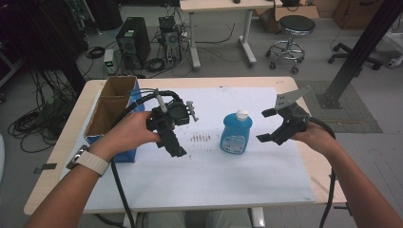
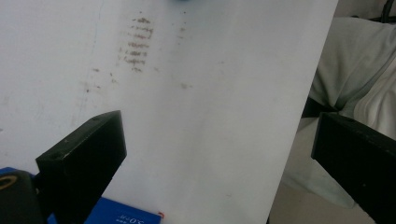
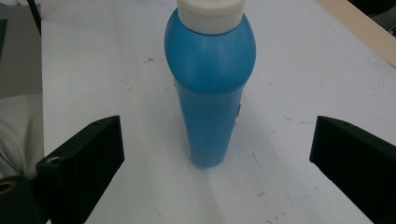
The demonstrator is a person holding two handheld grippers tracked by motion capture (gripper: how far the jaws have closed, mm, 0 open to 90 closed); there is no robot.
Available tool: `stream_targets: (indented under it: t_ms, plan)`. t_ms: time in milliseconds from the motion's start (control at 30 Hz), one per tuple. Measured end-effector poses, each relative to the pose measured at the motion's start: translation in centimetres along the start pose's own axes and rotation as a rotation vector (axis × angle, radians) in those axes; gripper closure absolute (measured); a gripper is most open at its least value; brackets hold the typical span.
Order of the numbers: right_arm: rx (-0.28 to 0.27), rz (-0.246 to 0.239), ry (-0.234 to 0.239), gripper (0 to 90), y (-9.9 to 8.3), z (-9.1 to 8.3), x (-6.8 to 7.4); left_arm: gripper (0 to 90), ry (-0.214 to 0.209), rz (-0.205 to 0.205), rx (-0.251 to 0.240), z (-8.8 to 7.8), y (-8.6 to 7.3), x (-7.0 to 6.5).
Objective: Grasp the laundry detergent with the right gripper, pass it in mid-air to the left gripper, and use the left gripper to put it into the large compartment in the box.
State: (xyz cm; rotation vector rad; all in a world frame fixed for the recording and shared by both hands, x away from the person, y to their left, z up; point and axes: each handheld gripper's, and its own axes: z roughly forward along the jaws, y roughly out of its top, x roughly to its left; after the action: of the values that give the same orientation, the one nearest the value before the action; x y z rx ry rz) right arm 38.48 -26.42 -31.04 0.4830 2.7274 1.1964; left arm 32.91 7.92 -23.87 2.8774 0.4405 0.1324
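A blue bottle (image 1: 236, 132) with a white cap stands upright near the middle of the white mat (image 1: 214, 180). My right gripper (image 1: 266, 126) hovers just right of it, open, jaws pointing at the bottle. In the right gripper view the bottle (image 3: 210, 93) stands between and beyond the wide-apart jaws, untouched. My left gripper (image 1: 175, 148) is held over the mat left of the bottle, pointing down toward the near edge. Its jaws are spread wide with nothing between them (image 2: 219, 154).
An open cardboard box (image 1: 111, 107) with blue sides stands at the mat's left edge beside my left hand. Dark smudges (image 1: 199, 138) mark the mat between the grippers. A stool, computers and cables sit on the floor beyond the table.
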Motion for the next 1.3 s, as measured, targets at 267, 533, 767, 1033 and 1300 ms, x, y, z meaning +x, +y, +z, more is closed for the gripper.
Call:
stream_targets:
  t_ms: [267,533,767,1033,1300]
  plan:
    - [-0.025,0.007,0.003,3.1,-0.9,0.6,0.0,3.6,0.001,-0.001,-0.002,-0.1,0.0,0.0]
    - [-0.052,0.015,-0.001,3.1,-1.5,1.0,-0.1,3.7,-0.004,-0.009,-0.004,-0.1,-0.1,0.2]
    - [-0.057,0.022,0.001,3.1,-1.8,1.4,-0.1,3.7,-0.005,-0.014,-0.006,0.0,-0.2,0.2]
    - [-0.060,0.025,-0.001,3.0,-2.2,1.7,-0.2,3.7,-0.008,-0.015,-0.002,0.0,-0.2,0.3]
    - [-0.071,0.027,-0.003,3.1,-2.4,2.1,-0.3,3.7,-0.014,-0.018,-0.003,0.2,-0.3,0.4]
